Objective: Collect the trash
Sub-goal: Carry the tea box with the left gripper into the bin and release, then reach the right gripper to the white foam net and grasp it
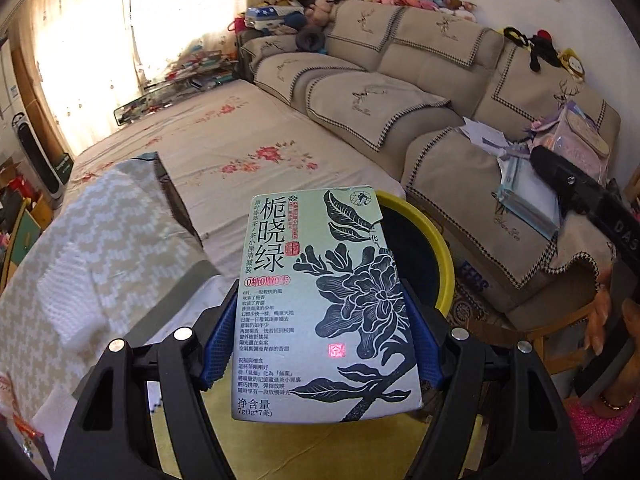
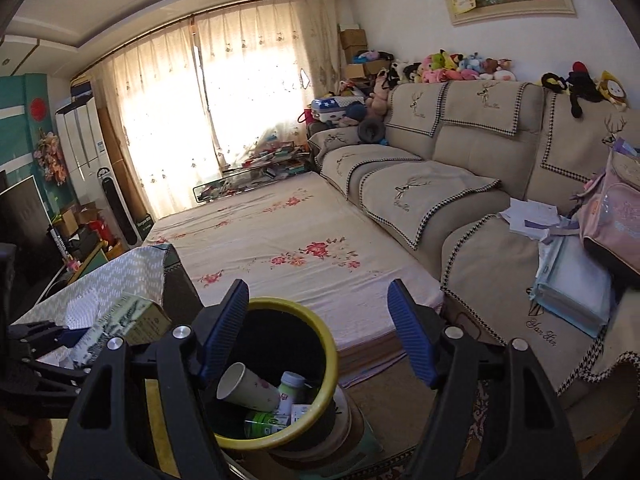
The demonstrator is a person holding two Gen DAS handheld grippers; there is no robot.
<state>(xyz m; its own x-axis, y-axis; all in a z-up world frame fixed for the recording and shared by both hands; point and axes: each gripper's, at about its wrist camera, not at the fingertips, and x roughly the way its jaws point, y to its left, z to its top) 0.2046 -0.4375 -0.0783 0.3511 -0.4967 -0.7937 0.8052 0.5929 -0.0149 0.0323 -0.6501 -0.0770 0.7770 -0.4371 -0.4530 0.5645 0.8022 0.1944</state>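
Observation:
A pale green tea box [image 1: 320, 308] with black flower print sits between the blue pads of my left gripper [image 1: 320, 320], which is shut on its two sides. The box hangs in front of a black bin with a yellow rim [image 1: 436, 240]. In the right wrist view, my right gripper [image 2: 320, 332] stands open and empty just above that bin's yellow rim [image 2: 296, 308]. Inside lie a paper cup [image 2: 248, 390], a small white bottle [image 2: 290, 388] and a green can [image 2: 264, 422]. The tea box [image 2: 124, 320] and the left gripper [image 2: 52, 340] show at the left edge.
A table with a zigzag-patterned cloth [image 1: 100, 248] stands left of the bin. Behind it lies a floral sheet [image 2: 288, 240] and a beige sofa [image 2: 460, 160] with papers [image 2: 532, 216] and a pink backpack [image 2: 612, 216]. A person's hand [image 1: 604, 308] is at the right.

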